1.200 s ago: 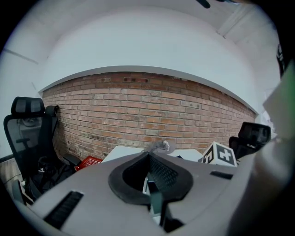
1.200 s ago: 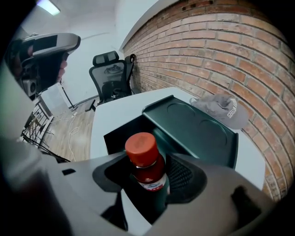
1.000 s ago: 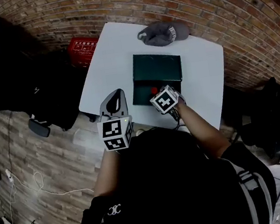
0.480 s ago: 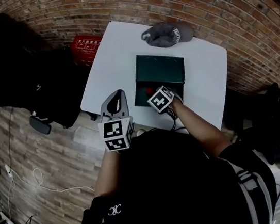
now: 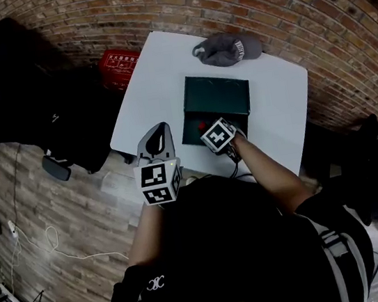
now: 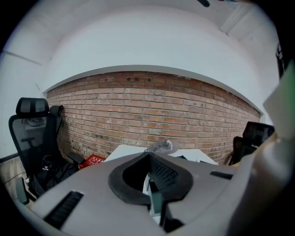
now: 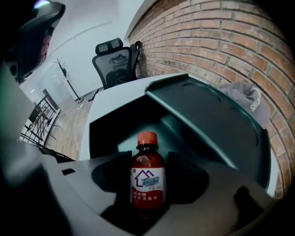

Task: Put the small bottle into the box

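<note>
My right gripper is shut on a small brown bottle with an orange-red cap and a white label. It holds the bottle over the open dark green box, whose lid stands raised behind the cavity. In the head view the right gripper sits at the near edge of the box, and the bottle's red cap shows just inside it. My left gripper hangs off the table's near left edge, shut and holding nothing; its jaws meet in the left gripper view.
The white table carries a grey cap at its far side, behind the box. A red crate sits on the floor at the left, by a black office chair. A brick wall runs behind.
The right gripper with the bottle has shifted slightly forward and left over the box's near edge. The left gripper has hardly moved.
</note>
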`<state>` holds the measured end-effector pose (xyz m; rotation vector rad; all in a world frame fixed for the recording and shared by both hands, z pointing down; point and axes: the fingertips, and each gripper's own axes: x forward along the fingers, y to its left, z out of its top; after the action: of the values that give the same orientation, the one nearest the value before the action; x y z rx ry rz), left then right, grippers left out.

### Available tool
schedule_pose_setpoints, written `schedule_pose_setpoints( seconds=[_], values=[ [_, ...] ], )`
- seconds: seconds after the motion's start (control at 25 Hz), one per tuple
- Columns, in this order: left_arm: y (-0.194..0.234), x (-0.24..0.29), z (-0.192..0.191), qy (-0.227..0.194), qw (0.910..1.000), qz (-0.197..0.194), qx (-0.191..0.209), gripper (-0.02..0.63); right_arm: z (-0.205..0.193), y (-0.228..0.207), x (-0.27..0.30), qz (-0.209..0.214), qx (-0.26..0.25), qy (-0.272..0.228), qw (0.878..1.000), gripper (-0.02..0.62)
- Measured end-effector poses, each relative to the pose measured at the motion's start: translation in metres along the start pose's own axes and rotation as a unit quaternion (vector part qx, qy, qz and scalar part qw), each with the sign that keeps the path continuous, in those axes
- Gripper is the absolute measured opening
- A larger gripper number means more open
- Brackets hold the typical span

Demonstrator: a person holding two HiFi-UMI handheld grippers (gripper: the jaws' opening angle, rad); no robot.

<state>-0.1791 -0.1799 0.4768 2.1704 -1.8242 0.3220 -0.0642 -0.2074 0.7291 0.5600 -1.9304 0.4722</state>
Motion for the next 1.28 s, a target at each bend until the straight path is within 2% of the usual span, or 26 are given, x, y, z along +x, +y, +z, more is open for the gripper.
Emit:
schedule_pose_setpoints(
  seconds=[0.12,0.24,0.44,0.52,0.56,0.6,0.64,0.68,0.88,1.08,1.16,1.28],
  values=[
    [-0.002,-0.002,-0.001,0.002,1.0000,-0.003,-0.002,0.014,0.000,0.002,-0.008,0.003,0.015,-0.034,0.999,0.238],
    [-0.003,-0.003,-0.004,0.004,1.0000,-0.007,-0.006,0.014,0.018,-0.006,-0.026,-0.010,0.033,-0.095,0.995,0.238],
    [-0.015,-0.003,-0.006,0.005,0.9998,-0.021,-0.003,0.014,0.048,-0.011,-0.075,-0.013,0.058,-0.209,0.976,0.236],
    [-0.019,-0.003,-0.006,0.004,0.9996,-0.026,0.000,0.014,0.060,-0.010,-0.102,-0.020,0.064,-0.261,0.963,0.230],
    [-0.020,-0.003,-0.007,0.004,0.9996,-0.028,0.000,0.014,0.064,-0.010,-0.116,-0.030,0.068,-0.286,0.955,0.196],
    [-0.021,-0.004,-0.007,0.003,0.9996,-0.029,-0.001,0.014,0.068,-0.011,-0.131,-0.043,0.072,-0.311,0.947,0.115],
    [-0.023,-0.004,-0.008,0.003,0.9995,-0.030,-0.003,0.014,0.072,-0.013,-0.147,-0.058,0.077,-0.337,0.937,0.062],
    [-0.024,-0.004,-0.008,0.002,0.9995,-0.032,-0.005,0.014,0.074,-0.014,-0.162,-0.071,0.081,-0.360,0.927,0.049],
    [-0.034,-0.005,-0.010,0.002,0.9988,-0.049,-0.003,0.014,0.080,-0.020,-0.227,-0.137,0.093,-0.442,0.882,0.031],
    [-0.034,-0.007,-0.012,-0.001,0.9984,-0.056,-0.002,0.014,0.075,-0.016,-0.276,-0.175,0.115,-0.507,0.836,0.029],
    [-0.031,-0.007,-0.010,-0.006,0.9983,-0.058,-0.009,0.014,0.071,-0.014,-0.287,-0.193,0.117,-0.520,0.824,0.029],
    [-0.029,-0.007,-0.006,-0.011,0.9979,-0.063,-0.014,0.014,0.066,-0.012,-0.294,-0.206,0.117,-0.528,0.816,0.029]
  ],
)
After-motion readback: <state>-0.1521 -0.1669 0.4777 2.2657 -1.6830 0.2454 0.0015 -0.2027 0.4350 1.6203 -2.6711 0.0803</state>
